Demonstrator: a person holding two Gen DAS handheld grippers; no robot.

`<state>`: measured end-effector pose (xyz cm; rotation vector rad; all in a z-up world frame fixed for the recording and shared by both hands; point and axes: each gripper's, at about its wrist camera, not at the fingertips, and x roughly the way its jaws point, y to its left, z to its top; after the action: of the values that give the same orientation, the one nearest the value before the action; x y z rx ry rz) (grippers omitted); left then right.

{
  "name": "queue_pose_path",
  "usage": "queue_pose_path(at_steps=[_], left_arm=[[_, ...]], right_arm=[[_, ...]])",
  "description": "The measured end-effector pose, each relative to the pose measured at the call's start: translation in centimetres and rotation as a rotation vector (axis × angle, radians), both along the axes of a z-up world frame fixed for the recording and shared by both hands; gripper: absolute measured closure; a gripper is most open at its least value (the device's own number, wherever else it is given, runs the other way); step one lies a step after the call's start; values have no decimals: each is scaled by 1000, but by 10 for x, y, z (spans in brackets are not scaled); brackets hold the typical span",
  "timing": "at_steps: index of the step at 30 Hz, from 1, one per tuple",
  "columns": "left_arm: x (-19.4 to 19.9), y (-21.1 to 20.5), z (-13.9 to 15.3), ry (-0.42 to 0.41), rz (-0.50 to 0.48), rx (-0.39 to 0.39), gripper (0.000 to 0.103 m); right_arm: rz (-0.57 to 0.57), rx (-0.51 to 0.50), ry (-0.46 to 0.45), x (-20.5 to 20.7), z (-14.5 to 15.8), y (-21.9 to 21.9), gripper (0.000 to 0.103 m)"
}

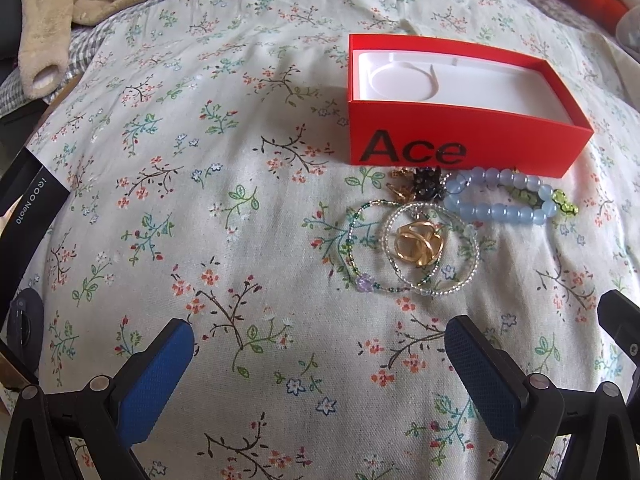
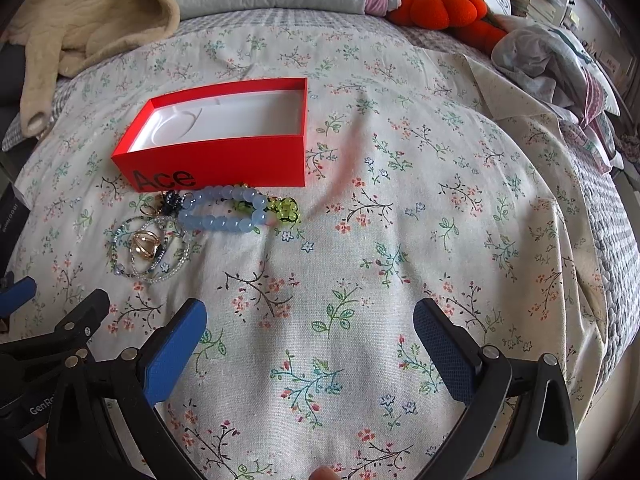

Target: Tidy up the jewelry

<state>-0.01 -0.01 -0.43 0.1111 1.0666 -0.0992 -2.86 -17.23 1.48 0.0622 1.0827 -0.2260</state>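
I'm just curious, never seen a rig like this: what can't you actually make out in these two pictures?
- Black box: left wrist view, cut off by the frame edge.
- Gold pieces by the red box: too small to identify.
- Green beads: partly behind the blue bead bracelet, right wrist view.

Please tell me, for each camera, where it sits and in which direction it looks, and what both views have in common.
Left wrist: sits on the left claw, looking forward over the floral bedspread at the red box and jewelry pile; its own open blue fingers show.
Right wrist: sits on the right claw, facing the bedspread, box up-left; its open fingers, the left claw's tip and a fingertip show.
Shared: box, blue bead bracelet, gold ring.
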Motion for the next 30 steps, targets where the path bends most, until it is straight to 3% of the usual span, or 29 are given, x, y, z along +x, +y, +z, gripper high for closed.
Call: queue_pose_path(at_steps=[23, 30], left_arm=[[1, 3, 1, -1, 1, 11, 0], [2, 2, 13, -96, -18, 74, 0]], right_arm=[[-7, 0, 4, 1, -2, -1, 0], [-7, -24, 9, 11, 6, -4, 0]])
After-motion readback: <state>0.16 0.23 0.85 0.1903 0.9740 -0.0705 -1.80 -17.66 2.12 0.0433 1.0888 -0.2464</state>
